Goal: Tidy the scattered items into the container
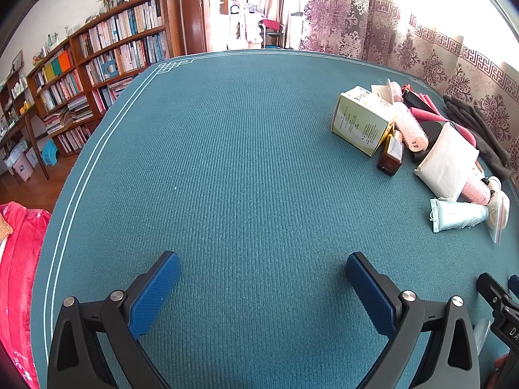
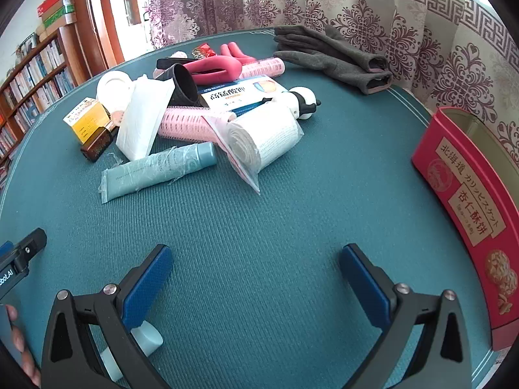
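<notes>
Nearest item: small pale-blue cap or bottle [image 2: 147, 337], lying on the bench just behind the right tool's left finger; only part of it shows.

Right tool [image 2: 256, 278]: jaws spread fully wide, nothing between them, over bare green bench [image 2: 259, 227].

Left tool [image 1: 262, 287]: jaws likewise fully wide and empty, over bare bench with no item close ahead.

Container: red tin [image 2: 467, 214], open-topped, at the right bench edge, right of the right tool. What shows of its inside looks empty; the floor of it is mostly hidden.

Scattered items, one loose heap ahead and left of the right tool:
- Tube [image 2: 155, 170], pale blue, nearest of the heap to the right tool; long axis runs left-right, cap end toward the right and slightly farther back.
- Bandage roll [image 2: 262, 139] in a clear bag, just right of the tube cap.
- Tissue pack [image 2: 142, 123], white, leaning behind the tube.
- Pink rollers [image 2: 185, 123], behind the tissue and bandage.
- Brown bottle [image 2: 97, 144] and yellow box [image 2: 86, 118], left end of the heap.
- Medicine box [image 2: 240, 92], black cup [image 2: 183, 84], pink clamp-shaped piece [image 2: 214, 66], farther back.
- Grey gloves [image 2: 327, 53], apart from the heap, at the far edge.

Judgement: the right tool is nearer both heap and tin. The tube is the likely first pick; closing across its narrow width suits its left-right lie, then a carry rightward to the tin.
</notes>
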A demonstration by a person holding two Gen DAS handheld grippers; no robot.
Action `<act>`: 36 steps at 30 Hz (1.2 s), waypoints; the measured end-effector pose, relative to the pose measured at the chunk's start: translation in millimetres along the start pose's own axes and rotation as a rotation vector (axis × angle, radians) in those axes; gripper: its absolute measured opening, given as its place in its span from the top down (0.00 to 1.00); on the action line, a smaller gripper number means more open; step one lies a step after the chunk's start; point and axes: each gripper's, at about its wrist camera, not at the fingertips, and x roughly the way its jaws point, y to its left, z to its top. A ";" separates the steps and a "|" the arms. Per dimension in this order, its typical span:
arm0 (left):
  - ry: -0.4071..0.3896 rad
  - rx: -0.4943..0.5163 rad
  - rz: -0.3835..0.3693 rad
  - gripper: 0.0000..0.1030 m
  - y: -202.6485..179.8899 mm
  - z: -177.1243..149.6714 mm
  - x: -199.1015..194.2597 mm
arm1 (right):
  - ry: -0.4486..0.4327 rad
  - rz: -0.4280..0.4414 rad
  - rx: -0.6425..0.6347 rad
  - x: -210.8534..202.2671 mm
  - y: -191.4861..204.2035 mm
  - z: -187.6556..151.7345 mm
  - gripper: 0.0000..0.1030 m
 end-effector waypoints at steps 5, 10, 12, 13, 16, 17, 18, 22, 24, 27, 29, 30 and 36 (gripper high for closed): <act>0.000 0.000 0.000 0.00 -0.4 0.2 -0.1 | -0.002 0.004 -0.004 -0.1 0.2 -0.7 0.00; 0.000 0.000 0.000 0.00 -0.3 0.2 -0.1 | -0.013 0.008 -0.007 -0.4 0.4 -1.8 0.00; 0.000 0.000 0.000 0.00 0.1 0.1 0.0 | -0.016 0.009 -0.011 -0.6 0.4 -2.2 0.00; 0.000 0.000 0.000 0.00 -0.3 0.2 -0.1 | -0.017 0.011 -0.013 -0.4 0.3 -2.1 0.00; 0.000 0.000 0.000 0.00 -0.3 0.2 -0.1 | -0.017 0.019 -0.024 -0.2 -0.2 -2.0 0.00; 0.000 0.000 0.000 0.00 -0.3 0.2 -0.1 | -0.016 0.021 -0.028 -0.3 -0.2 -2.2 0.00; 0.000 -0.001 -0.001 0.00 0.0 0.1 -0.1 | -0.014 0.026 -0.034 -0.2 -0.3 -2.1 0.00; 0.000 0.010 -0.036 0.00 -2.1 -3.5 -8.1 | -0.002 0.062 -0.058 -0.1 -4.2 0.0 0.00; 0.002 0.042 -0.110 0.00 -7.1 -4.8 -13.2 | 0.003 0.089 -0.056 -1.5 -8.0 1.0 0.00; 0.002 0.106 -0.221 0.00 -20.5 -14.0 -27.5 | 0.009 0.137 -0.025 -5.7 -18.7 2.1 0.00; 0.001 0.168 -0.254 0.00 -31.9 -23.7 -39.3 | -0.006 0.160 -0.005 -12.4 -26.3 3.5 0.00; 0.000 0.202 -0.262 0.00 -38.3 -28.4 -44.9 | -0.026 0.161 0.003 -17.5 -30.3 4.2 0.00; -0.010 0.356 -0.273 0.00 -78.4 -50.3 -68.7 | -0.128 0.172 0.030 -46.1 -49.8 11.1 0.00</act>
